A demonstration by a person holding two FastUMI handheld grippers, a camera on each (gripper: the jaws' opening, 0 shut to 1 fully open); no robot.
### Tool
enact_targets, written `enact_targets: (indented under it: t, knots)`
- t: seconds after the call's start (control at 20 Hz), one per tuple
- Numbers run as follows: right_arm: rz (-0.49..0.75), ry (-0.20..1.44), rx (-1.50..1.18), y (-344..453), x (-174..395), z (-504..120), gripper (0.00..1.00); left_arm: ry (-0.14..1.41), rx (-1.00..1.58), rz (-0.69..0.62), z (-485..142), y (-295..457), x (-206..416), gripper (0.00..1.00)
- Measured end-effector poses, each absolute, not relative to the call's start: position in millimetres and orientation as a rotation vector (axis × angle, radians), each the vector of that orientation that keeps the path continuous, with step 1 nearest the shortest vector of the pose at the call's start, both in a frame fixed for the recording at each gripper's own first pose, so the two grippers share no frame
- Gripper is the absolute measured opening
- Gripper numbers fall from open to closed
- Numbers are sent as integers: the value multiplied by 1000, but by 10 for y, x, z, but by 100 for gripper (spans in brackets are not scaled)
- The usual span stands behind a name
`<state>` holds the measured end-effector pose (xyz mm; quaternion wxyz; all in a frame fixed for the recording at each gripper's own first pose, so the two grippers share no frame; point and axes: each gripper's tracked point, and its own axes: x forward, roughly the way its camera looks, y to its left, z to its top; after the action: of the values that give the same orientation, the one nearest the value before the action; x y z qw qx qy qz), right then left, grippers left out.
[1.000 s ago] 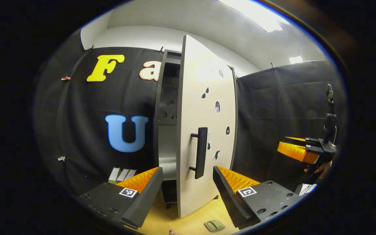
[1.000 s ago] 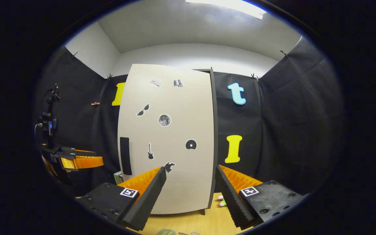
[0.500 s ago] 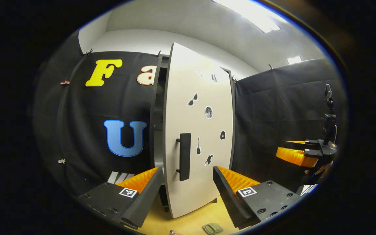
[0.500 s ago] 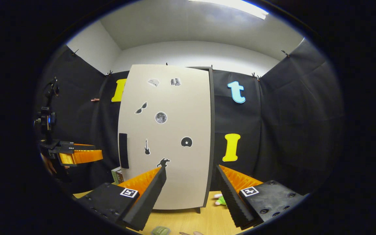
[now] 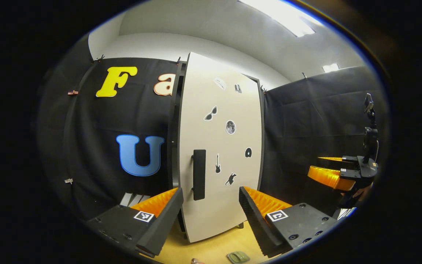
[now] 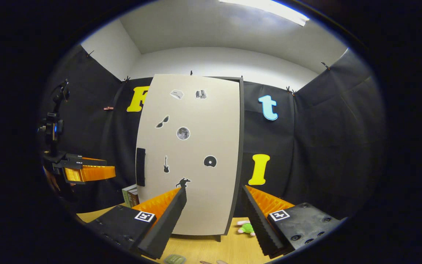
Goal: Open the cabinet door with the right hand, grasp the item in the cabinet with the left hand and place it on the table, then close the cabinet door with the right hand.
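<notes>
cabinet door (image 5: 220,154) nearly closed in the left gripper view, a thin dark gap shows along its left edge next to the cabinet frame (image 5: 174,124). door is pale, with small dark stickers on it and a black bar handle (image 5: 199,174) near its left edge. in the right gripper view the door (image 6: 189,154) faces the camera almost flat, handle (image 6: 140,167) at its left edge

left gripper (image 5: 211,209): fingers spread wide, nothing between them, nothing gripped. it sits in front of the door's lower part, not touching it. same gripper shows far left in the right gripper view (image 6: 86,172), held well clear of the cabinet, and its opening can't be judged from that angle

right gripper (image 6: 214,212): fingers wide apart too, empty, pointed at the lower half of the door with no contact visible. it also shows at the far right of the left gripper view (image 5: 333,172), off to the side of the cabinet

item: a small flat green thing (image 5: 238,257) lies on the wooden table (image 5: 211,249) below and in front of the door, near the bottom edge; it appears again low in the right gripper view (image 6: 174,259). can't tell what it is

other stuff: a small green and white toy (image 6: 246,228) on the table by the cabinet's right bottom corner, and a few books (image 6: 130,195) standing left of the cabinet
</notes>
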<state>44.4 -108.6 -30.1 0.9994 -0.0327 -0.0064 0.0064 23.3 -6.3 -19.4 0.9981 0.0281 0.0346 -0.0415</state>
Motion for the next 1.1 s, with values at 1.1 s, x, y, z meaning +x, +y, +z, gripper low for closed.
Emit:
enact_targets:
  t: [1.1]
  knots:
    - [32, -18, -51, -1249, 249, -246, 97, 60, 69, -90, -201, -144, 324, 96]
